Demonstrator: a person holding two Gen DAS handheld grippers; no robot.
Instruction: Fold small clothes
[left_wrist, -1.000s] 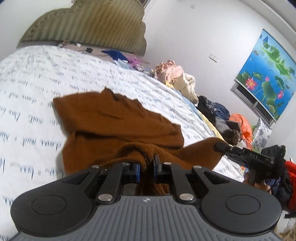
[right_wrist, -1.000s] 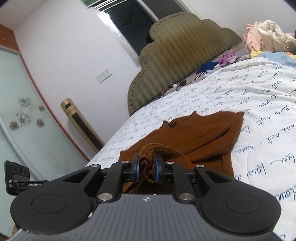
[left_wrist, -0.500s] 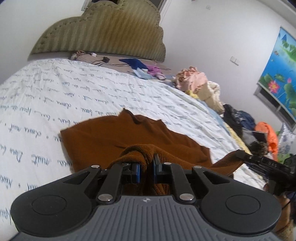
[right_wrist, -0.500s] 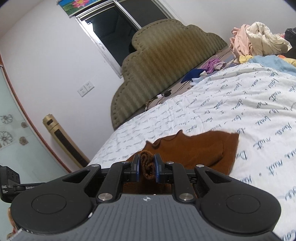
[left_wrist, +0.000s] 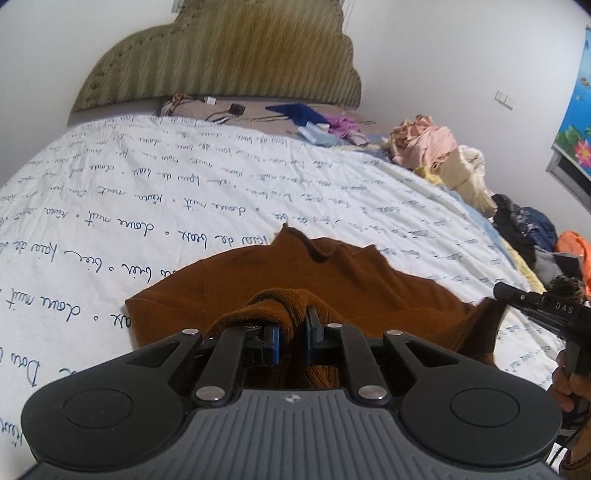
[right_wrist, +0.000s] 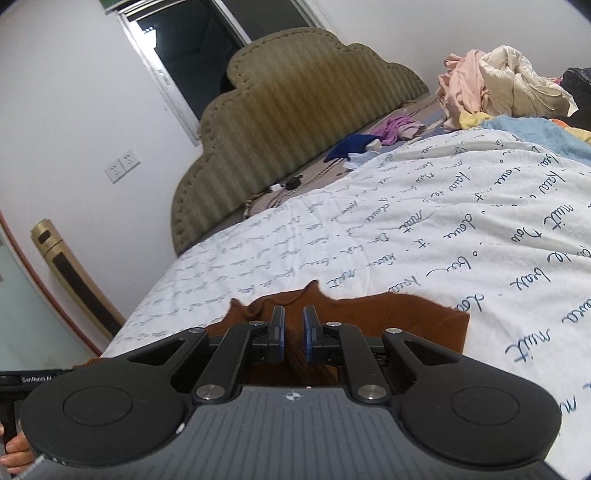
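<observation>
At the left, the left gripper (left_wrist: 291, 332) had its jaws clamped on a bunched fold of the rust-brown knitted garment (left_wrist: 258, 277), the ribbed cloth humped up over the blue pads. The remainder of that garment lay spread flat on the white bed sheet printed with blue cursive script (left_wrist: 147, 192), near the front edge of the bed, its collar notch pointing toward the olive-green scalloped padded headboard (left_wrist: 229, 55). Right of centre, a heap of pink and cream clothing (left_wrist: 439, 151) sat along the far side of the bed, with dark clothes further right. At the right edge of the left wrist view, the right gripper (right_wrist: 293, 334) appeared only as a black body touching the garment's corner. In its own view, its jaws stood slightly apart with brown cloth between the pads; whether they pinched it could not be told. The garment (right_wrist: 388, 314) lay directly ahead of it on the sheet (right_wrist: 443, 240).
</observation>
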